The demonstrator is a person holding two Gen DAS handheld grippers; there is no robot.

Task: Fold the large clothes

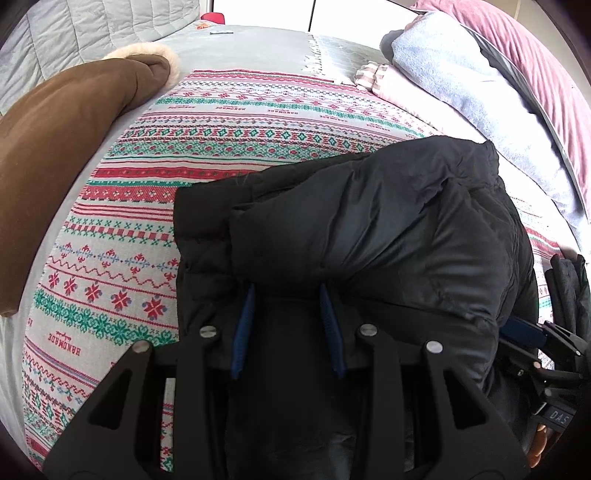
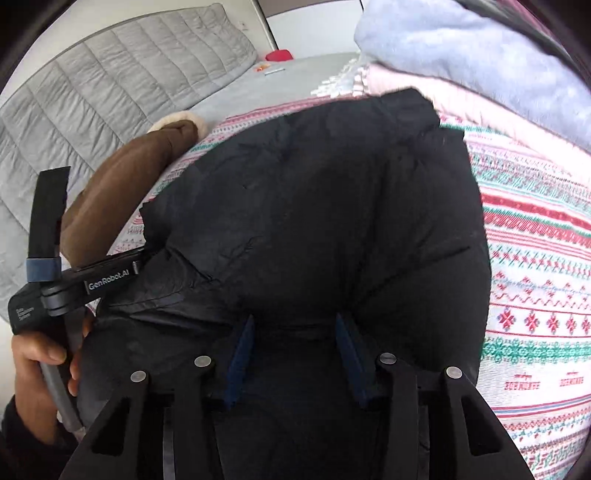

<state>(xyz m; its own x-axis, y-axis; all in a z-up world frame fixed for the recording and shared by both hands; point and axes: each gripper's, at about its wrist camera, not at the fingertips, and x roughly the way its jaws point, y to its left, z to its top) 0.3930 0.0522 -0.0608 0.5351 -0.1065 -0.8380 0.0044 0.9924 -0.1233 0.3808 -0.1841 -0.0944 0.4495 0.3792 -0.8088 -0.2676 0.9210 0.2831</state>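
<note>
Reading "GenRobot.AI" on left gripper (image 2: 110,275)

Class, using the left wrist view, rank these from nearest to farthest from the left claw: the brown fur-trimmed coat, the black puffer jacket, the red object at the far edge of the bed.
1. Black puffer jacket: between the left claw fingers.
2. Brown fur-trimmed coat: off to the left.
3. Red object: far end, upper left of centre.

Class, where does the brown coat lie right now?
In both wrist views the brown coat lies at the left on the grey bed cover, beside the patterned blanket, apart from the black jacket.
</note>
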